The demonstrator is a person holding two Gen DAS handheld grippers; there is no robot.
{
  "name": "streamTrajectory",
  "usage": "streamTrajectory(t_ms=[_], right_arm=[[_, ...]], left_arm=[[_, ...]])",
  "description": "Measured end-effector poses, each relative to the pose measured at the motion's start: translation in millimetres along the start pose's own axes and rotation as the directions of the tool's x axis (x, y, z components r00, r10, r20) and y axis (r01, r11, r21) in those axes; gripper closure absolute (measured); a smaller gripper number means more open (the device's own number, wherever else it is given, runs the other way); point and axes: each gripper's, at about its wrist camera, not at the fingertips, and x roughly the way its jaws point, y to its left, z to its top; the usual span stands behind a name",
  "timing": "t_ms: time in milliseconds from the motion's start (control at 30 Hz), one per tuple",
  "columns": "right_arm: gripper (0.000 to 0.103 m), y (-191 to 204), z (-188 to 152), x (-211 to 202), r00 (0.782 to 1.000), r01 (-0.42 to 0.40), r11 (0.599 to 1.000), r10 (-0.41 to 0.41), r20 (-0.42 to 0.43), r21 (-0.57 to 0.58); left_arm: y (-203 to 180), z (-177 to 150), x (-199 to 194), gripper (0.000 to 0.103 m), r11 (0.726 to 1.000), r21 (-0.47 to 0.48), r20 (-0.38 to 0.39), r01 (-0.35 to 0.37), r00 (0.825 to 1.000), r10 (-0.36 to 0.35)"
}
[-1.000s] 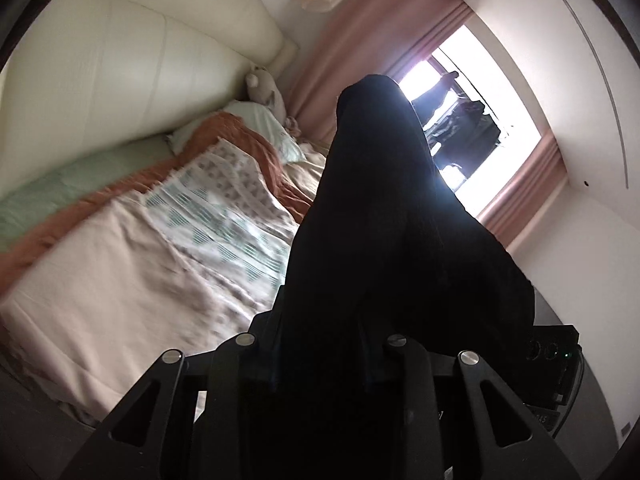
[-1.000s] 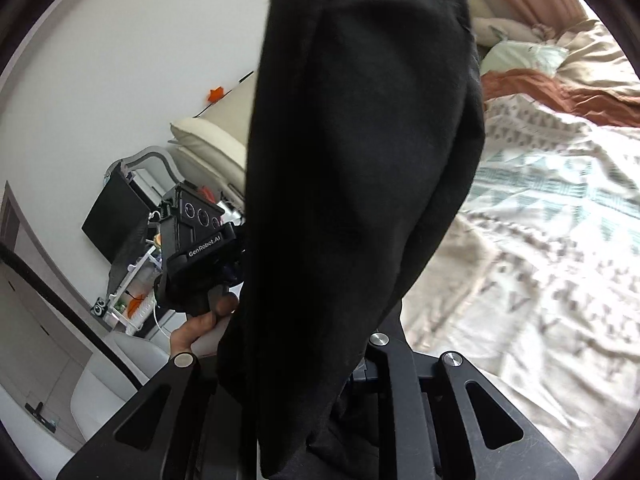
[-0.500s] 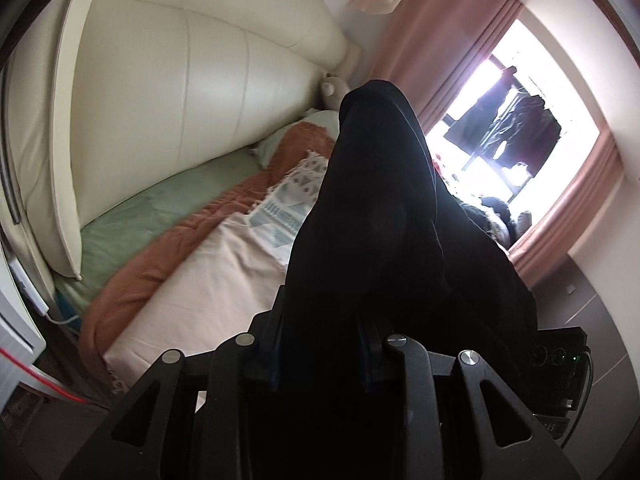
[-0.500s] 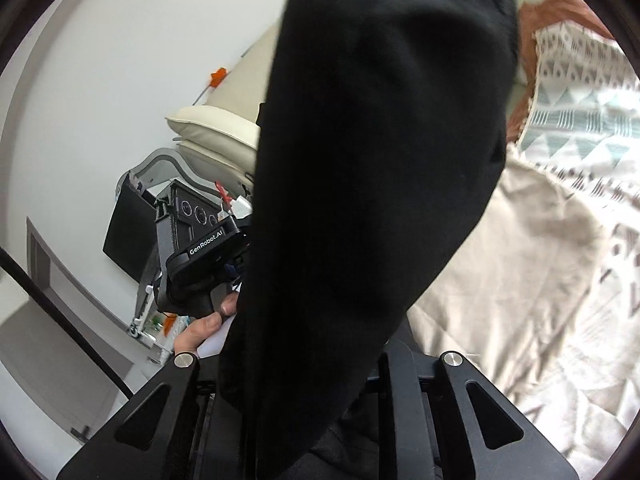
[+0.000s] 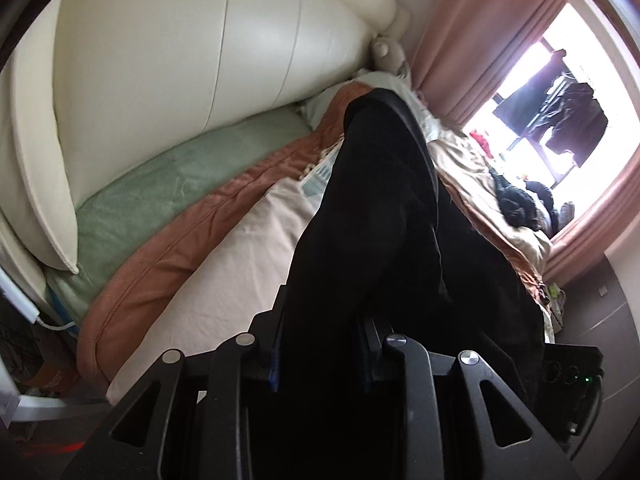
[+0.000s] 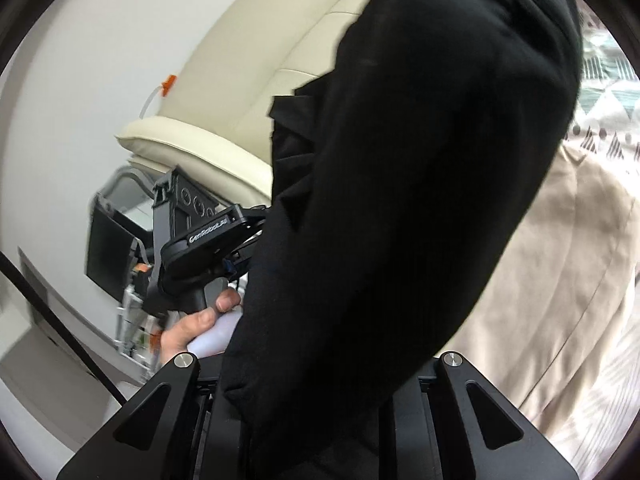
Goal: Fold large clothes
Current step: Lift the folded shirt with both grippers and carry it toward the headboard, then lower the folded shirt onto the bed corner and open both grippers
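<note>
A large black garment (image 5: 384, 240) hangs in the air above the bed, held by both grippers. My left gripper (image 5: 324, 344) is shut on one part of it; the cloth drapes over the fingers and hides the tips. My right gripper (image 6: 316, 392) is shut on another part of the same black garment (image 6: 420, 200), which fills the middle of its view and hides the fingertips. The left gripper's body (image 6: 208, 236) and the hand holding it show to the left of the cloth in the right wrist view.
Below lies a bed with a beige cover (image 5: 240, 264), a rust-brown blanket (image 5: 168, 256) and a green sheet (image 5: 160, 188) against a cream padded headboard (image 5: 180, 48). Dark clothes (image 5: 520, 204) lie near the window with pink curtains (image 5: 460, 40). A patterned blanket (image 6: 604, 92) lies at right.
Both grippers have swung with the garment toward the headboard side and lower over the bed; the headboard now fills more of the left view. Both grips stay shut on the cloth.
</note>
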Motion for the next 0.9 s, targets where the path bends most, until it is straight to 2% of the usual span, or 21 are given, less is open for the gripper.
streamTrajectory(t_ms=[100, 200, 233, 367, 400, 433, 500, 567, 600, 633, 700, 800, 867, 900], right_arm=[[0.089, -17, 13, 3, 1.0, 0.003, 1.0, -0.002, -0.005, 0.021], [0.089, -35, 35, 13, 0.999, 0.041, 0.998, -0.04, -0.021, 0.052], [0.089, -29, 17, -4, 0.999, 0.039, 0.997, -0.038, -0.026, 0.062], [0.089, -61, 12, -16, 0.999, 0.03, 0.985, -0.027, -0.018, 0.171], [0.089, -66, -4, -27, 0.999, 0.038, 0.979, -0.036, -0.016, 0.201], [0.089, -75, -6, -24, 0.998, 0.055, 0.97, -0.052, -0.019, 0.237], [0.089, -86, -11, -6, 0.995, 0.101, 0.955, -0.095, -0.033, 0.28], [0.089, -91, -15, 1, 0.988, 0.157, 0.945, -0.151, -0.042, 0.287], [0.089, -86, -21, 1, 0.985, 0.173, 0.94, -0.168, -0.043, 0.294], [0.089, -92, -24, -4, 0.985, 0.171, 0.936, -0.166, -0.043, 0.308], [0.089, -90, -25, -4, 0.987, 0.159, 0.934, -0.155, -0.039, 0.32], [0.086, -94, -29, -19, 0.985, 0.171, 0.937, -0.164, -0.049, 0.306], [0.085, -90, -25, -13, 0.984, 0.178, 0.929, -0.166, -0.063, 0.325], [0.082, -103, -24, -32, 0.982, 0.19, 0.923, -0.177, -0.07, 0.334]], left_arm=[[5, 6, 23, 0.075, 1.0, -0.012, -0.021, -0.015, 1.0, 0.015], [7, 11, 44, 0.075, 0.999, -0.017, -0.048, -0.035, 0.998, 0.034], [8, 14, 52, 0.075, 0.999, -0.014, -0.059, -0.05, 0.997, 0.049], [5, 20, 81, 0.074, 0.993, -0.003, -0.106, -0.122, 0.987, 0.121], [6, 21, 87, 0.074, 0.992, -0.01, -0.12, -0.127, 0.985, 0.125], [6, 22, 90, 0.072, 0.991, -0.018, -0.132, -0.133, 0.983, 0.129], [5, 21, 85, 0.071, 0.988, -0.013, -0.109, -0.152, 0.983, 0.15], [2, 22, 70, 0.067, 0.984, -0.008, -0.063, -0.176, 0.983, 0.175], [4, 22, 66, 0.06, 0.986, -0.012, -0.054, -0.165, 0.985, 0.164], [5, 19, 59, 0.046, 0.988, -0.011, -0.04, -0.157, 0.987, 0.156], [3, 9, 42, 0.029, 0.984, 0.009, -0.004, -0.178, 0.984, 0.178], [5, -10, 21, 0.027, 0.98, 0.006, 0.034, -0.199, 0.98, 0.198], [8, -24, 11, 0.027, 0.976, 0.002, 0.034, -0.218, 0.975, 0.218], [6, -29, 8, 0.027, 0.972, 0.006, 0.04, -0.233, 0.972, 0.233]])
